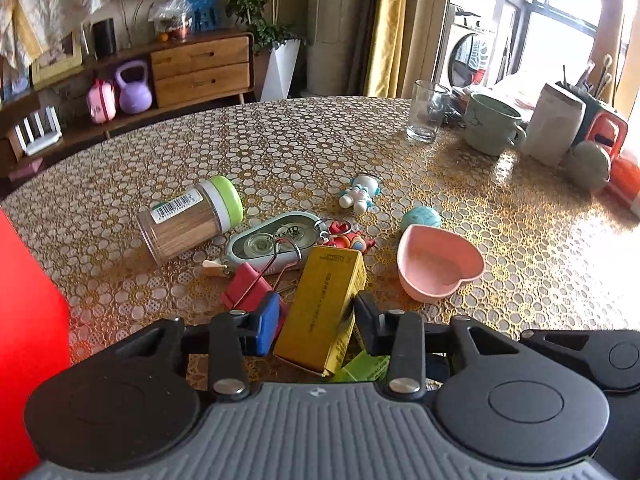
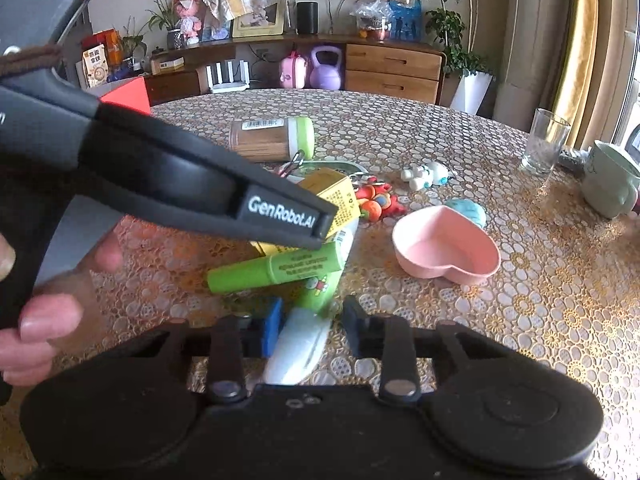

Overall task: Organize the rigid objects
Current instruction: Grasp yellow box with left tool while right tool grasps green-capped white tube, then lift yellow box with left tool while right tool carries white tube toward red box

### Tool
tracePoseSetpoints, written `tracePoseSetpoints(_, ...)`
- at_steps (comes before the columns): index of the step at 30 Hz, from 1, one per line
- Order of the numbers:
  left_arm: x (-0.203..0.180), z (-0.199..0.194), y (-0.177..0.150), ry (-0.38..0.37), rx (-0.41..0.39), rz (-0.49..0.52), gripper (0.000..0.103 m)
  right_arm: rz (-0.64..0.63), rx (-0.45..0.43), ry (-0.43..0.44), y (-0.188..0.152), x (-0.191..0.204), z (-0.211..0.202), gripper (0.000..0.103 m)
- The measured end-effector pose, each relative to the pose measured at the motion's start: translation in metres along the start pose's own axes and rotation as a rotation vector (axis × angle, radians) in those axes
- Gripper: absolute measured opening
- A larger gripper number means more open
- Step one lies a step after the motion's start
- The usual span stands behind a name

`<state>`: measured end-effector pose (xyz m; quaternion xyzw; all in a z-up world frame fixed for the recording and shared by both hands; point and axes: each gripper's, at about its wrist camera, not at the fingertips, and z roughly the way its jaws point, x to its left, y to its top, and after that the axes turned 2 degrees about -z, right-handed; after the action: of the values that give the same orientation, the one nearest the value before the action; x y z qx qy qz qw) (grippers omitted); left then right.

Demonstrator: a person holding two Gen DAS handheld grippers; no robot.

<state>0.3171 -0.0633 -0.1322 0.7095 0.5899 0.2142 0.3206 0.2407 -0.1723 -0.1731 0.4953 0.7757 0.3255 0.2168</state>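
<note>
Yellow carton (image 1: 324, 304) sits tilted between the left gripper (image 1: 314, 316) fingers, seemingly pinched, above the tablecloth (image 1: 280, 140). The right gripper (image 2: 306, 328) straddles a pale tube (image 2: 298, 344); contact is unclear. To do this well, I would lift the carton straight, clearing the red binder clip (image 1: 246, 286) and the pink heart dish (image 1: 438, 264) beyond.

From the right wrist, my left gripper's arm (image 2: 168, 176) hid much of the yellow box (image 2: 334, 192); the white tube's (image 2: 298, 344) near end vanished behind my fingers (image 2: 272, 326).
</note>
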Motion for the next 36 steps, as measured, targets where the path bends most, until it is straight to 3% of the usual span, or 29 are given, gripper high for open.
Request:
tracePoseSetpoints(6,-0.001,-0.007,-0.004,0.009,-0.008,0.002,0.031,0.024,0.0,-0.017,-0.005,-0.006,-0.007,0.022)
tracePoseSetpoints(22,0.001,-0.047,-0.021,0.014,0.012,-0.061,0.029,0.091,-0.03,-0.005,-0.019,-0.03,-0.064,0.022)
tracePoseSetpoints(31,-0.006,-0.048,-0.028,0.032,0.016,-0.013,0.03,0.07,0.039,-0.015,-0.037,-0.026,-0.049,0.022)
tracePoseSetpoints(36,-0.008,-0.036,-0.025,0.003,0.046,0.003,0.03,0.045,0.027,-0.025,-0.041,-0.023,-0.048,0.022)
